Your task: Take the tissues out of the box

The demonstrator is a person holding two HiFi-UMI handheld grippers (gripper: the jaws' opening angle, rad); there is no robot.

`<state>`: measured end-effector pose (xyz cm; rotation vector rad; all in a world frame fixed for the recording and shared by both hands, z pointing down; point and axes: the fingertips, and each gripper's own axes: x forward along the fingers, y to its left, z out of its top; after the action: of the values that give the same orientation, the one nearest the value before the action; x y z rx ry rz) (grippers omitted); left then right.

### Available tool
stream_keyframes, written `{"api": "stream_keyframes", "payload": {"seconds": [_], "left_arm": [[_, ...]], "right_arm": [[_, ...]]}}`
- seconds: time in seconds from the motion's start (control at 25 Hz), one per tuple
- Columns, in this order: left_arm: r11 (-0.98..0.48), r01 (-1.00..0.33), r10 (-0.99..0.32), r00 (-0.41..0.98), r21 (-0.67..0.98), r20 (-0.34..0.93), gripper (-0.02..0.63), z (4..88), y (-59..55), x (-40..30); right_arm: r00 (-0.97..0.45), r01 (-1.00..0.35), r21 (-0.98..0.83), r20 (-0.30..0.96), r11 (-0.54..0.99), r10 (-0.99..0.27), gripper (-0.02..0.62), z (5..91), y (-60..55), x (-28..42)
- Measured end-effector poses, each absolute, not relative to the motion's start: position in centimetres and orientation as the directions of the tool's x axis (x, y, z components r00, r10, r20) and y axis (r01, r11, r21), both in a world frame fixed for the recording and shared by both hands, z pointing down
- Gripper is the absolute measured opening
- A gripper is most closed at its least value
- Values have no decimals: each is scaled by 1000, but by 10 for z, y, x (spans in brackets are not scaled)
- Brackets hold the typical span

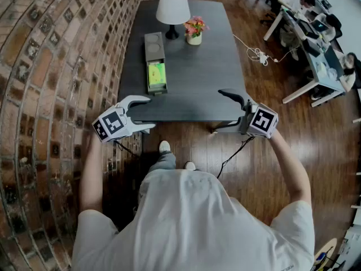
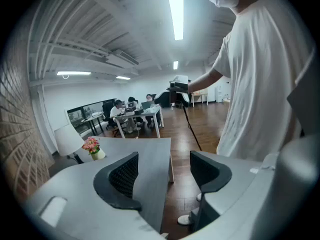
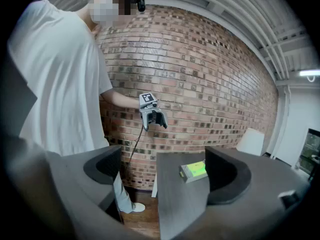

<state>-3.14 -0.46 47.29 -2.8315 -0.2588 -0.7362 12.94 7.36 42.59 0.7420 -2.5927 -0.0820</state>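
A long grey box lies on the left side of the dark table, and a green tissue pack sits in its near end. The right gripper view shows the same green pack on the table past the jaws. My left gripper hovers at the table's near left corner, open and empty. At the near right corner my right gripper is held open, nothing between its jaws. Both are short of the box. In the gripper views the left gripper and the right gripper show wide, empty gaps.
A white lamp and a small flower pot stand at the table's far end. A brick wall runs close along the left. A white cable lies on the wooden floor to the right, near office desks with people.
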Motion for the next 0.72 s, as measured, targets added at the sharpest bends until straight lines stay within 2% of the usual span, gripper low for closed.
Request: {"api": "stream_keyframes", "payload": {"seconds": [0.44,0.72], "left_arm": [[-964,246,179,885,-104,430,330,486,-73,-17],[-973,218,170,898,-74,405,328,490,-100,-16]], "right_arm": [[-731,-547,172,378,819,-568,519,441,-13,103],[-771,-486,119,407,866,-489,518,460,-40,96]]}}
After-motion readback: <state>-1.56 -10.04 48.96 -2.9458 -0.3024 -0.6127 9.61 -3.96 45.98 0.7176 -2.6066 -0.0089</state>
